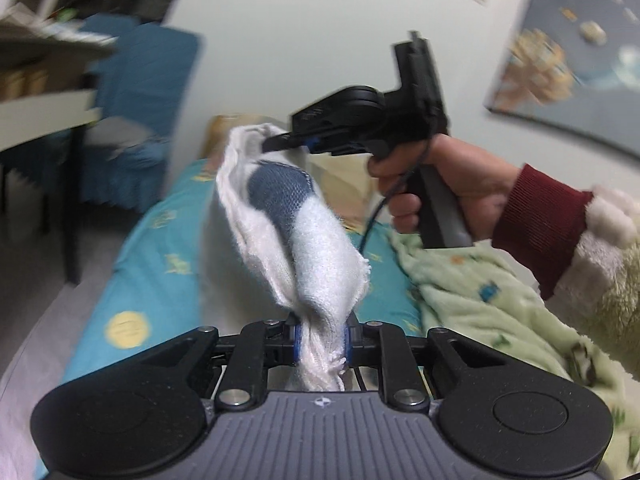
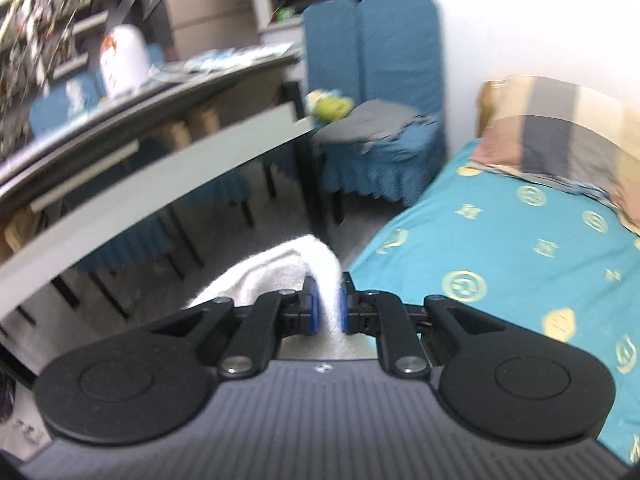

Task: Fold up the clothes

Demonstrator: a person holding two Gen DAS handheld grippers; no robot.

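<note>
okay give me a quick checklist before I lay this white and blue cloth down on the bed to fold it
1. Left gripper clamped on the cloth: ok, fabric bunched between its pads.
2. Right gripper clamped on the cloth's other end: ok.
3. Cloth lifted off the bed: ok, hanging between the grippers.
4. Cloth spread flat: not ok, twisted and bunched.
5. Landing spot on the teal sheet free: cannot tell; green blanket covers one side, pillow at the head.
</note>
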